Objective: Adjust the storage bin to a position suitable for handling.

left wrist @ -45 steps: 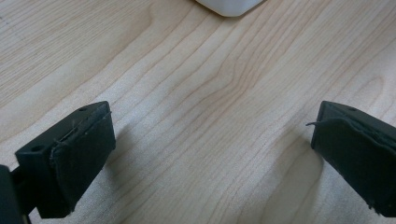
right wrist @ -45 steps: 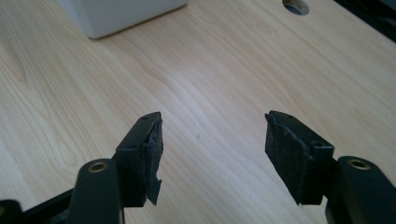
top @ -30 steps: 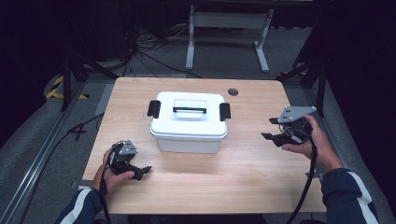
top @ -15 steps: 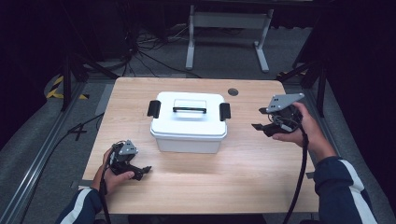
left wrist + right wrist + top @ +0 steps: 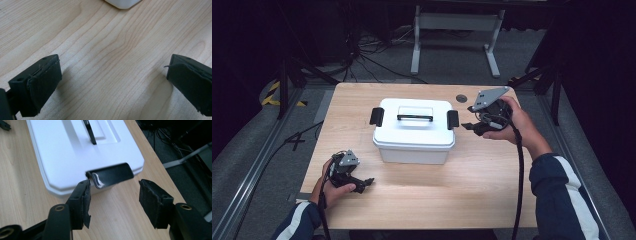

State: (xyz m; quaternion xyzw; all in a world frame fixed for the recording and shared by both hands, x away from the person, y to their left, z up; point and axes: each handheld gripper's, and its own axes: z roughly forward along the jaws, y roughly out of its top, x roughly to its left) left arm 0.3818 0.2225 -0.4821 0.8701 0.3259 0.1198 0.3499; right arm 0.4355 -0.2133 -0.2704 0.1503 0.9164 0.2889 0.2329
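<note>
While the right gripper (image 5: 113, 202), half spread and just narrowing on nothing, nears the black side latch (image 5: 111, 175) of the white box (image 5: 414, 131) at mid table (image 5: 482, 190), keep both pads square around that latch, left gripper (image 5: 362, 184) resting spread wide.

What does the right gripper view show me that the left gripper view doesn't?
Right gripper view: the box's white lid, its black carry handle, the black side latch just ahead of the open right tool, and the floor past the table edge. Left gripper view: the open left tool low over bare wood. Both: the wooden table and part of the white storage box.
</note>
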